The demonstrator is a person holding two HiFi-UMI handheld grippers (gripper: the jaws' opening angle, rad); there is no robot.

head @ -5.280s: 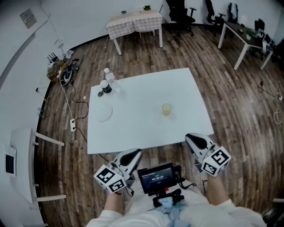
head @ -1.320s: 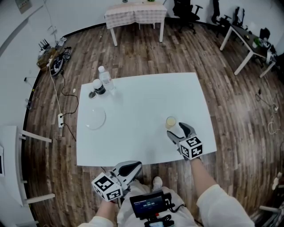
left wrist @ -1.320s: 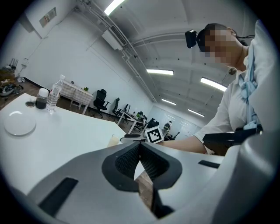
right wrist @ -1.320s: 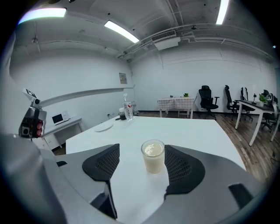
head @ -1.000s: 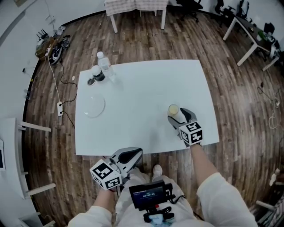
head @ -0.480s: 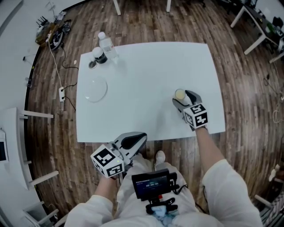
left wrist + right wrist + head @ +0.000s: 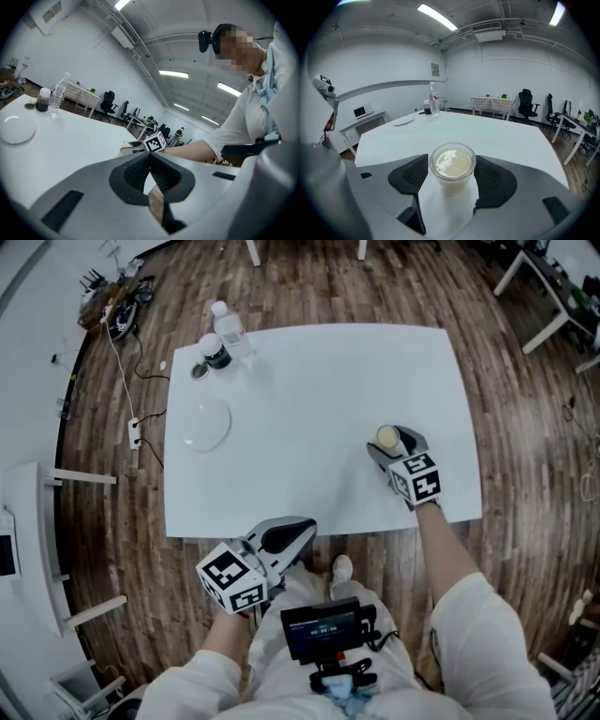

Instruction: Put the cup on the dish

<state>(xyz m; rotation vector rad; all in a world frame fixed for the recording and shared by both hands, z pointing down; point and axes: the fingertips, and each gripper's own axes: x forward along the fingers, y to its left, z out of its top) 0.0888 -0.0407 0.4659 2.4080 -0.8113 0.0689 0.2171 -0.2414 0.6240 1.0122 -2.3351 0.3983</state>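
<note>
A clear plastic cup (image 7: 386, 436) of pale creamy drink stands on the white table (image 7: 309, 399), near its right front. My right gripper (image 7: 393, 443) reaches in from the front edge and is shut on the cup (image 7: 452, 169): one pad lies against each side of the rim. The dish (image 7: 205, 422), a shallow clear plate, lies far off at the table's left, also small in the right gripper view (image 7: 403, 121) and the left gripper view (image 7: 16, 130). My left gripper (image 7: 296, 527) hangs shut and empty off the table's front edge, its pads meeting (image 7: 150, 157).
At the table's back left corner stand a water bottle (image 7: 231, 330), a dark jar with a white lid (image 7: 216, 350) and a small round cap (image 7: 200, 371). A device with a screen (image 7: 323, 626) hangs at my waist. Wooden floor surrounds the table.
My right gripper came forward from off the table's front edge to the cup and its jaws now hold it. The left gripper stayed below the front edge. The cup has not moved.
</note>
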